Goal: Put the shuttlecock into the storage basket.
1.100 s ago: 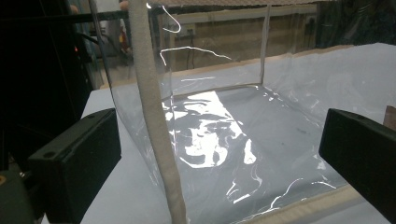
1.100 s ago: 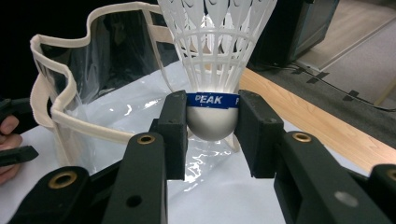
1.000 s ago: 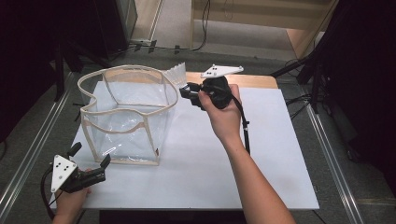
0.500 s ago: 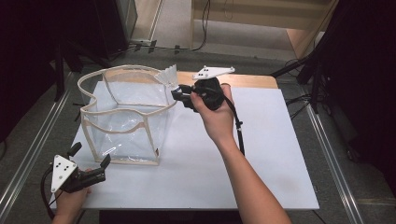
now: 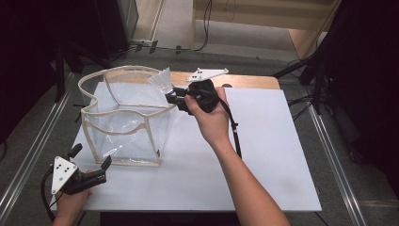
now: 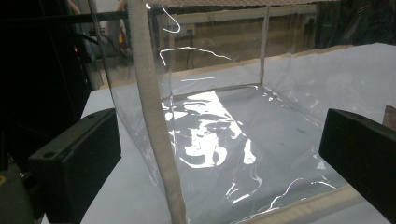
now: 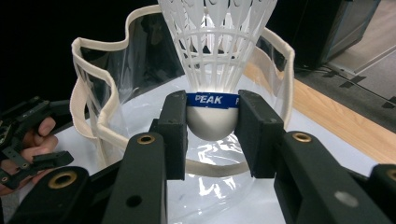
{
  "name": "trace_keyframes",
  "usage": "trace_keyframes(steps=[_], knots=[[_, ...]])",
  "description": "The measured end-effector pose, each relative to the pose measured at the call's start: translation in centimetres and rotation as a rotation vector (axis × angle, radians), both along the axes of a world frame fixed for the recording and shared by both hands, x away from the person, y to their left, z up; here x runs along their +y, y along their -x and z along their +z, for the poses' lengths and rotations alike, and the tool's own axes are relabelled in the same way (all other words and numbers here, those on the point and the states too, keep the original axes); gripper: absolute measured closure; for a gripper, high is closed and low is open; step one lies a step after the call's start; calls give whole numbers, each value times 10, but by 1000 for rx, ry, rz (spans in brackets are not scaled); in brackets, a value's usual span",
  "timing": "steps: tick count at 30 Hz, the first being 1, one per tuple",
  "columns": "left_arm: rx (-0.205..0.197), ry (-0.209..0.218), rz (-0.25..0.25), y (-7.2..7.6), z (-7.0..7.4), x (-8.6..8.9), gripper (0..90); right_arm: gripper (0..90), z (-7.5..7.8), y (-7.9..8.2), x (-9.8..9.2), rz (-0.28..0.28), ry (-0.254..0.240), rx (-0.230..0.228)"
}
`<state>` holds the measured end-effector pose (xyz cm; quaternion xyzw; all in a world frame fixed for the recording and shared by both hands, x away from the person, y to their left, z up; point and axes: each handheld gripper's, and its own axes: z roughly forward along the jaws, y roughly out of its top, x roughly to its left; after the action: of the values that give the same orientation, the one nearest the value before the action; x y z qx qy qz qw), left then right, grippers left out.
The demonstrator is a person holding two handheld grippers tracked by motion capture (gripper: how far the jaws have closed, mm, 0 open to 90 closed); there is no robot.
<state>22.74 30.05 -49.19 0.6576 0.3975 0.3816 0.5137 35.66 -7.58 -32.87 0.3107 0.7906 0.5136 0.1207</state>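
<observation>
One shuttlecock (image 7: 215, 56), pinched at its cork by the right gripper (image 7: 211, 123), has moved left to the bag (image 5: 123, 123) rim, upper centre of the high view; release inside looks imminent. Left gripper (image 5: 89, 174), jaws spread, stays idle at lower left on the worktop (image 5: 263, 155).

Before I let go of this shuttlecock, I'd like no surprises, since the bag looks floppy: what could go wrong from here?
1. The right gripper pinches only the shuttlecock's round cork, so it could slip out or tilt early.
2. The shuttlecock sits near the bag's wavy rim, not clearly over the opening; a drop might hit the rim and bounce onto the table.
3. The left gripper is open and apart from the bag, so nothing steadies it if nudged.
</observation>
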Motion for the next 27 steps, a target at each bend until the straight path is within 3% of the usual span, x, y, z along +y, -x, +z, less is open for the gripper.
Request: trace_keyframes(steps=[10, 17, 25, 27], knots=[[0, 2, 1, 0, 0, 0, 0, 608, -2, -1, 2, 8, -13, 21], [0, 2, 0, 0, 0, 0, 0, 372, -2, 2, -10, 11, -39, 33], [2, -2, 2, 0, 0, 0, 0, 127, -8, 12, -25, 29, -15, 0], [2, -2, 3, 0, 0, 0, 0, 26, -11, 15, -28, 35, -13, -13]])
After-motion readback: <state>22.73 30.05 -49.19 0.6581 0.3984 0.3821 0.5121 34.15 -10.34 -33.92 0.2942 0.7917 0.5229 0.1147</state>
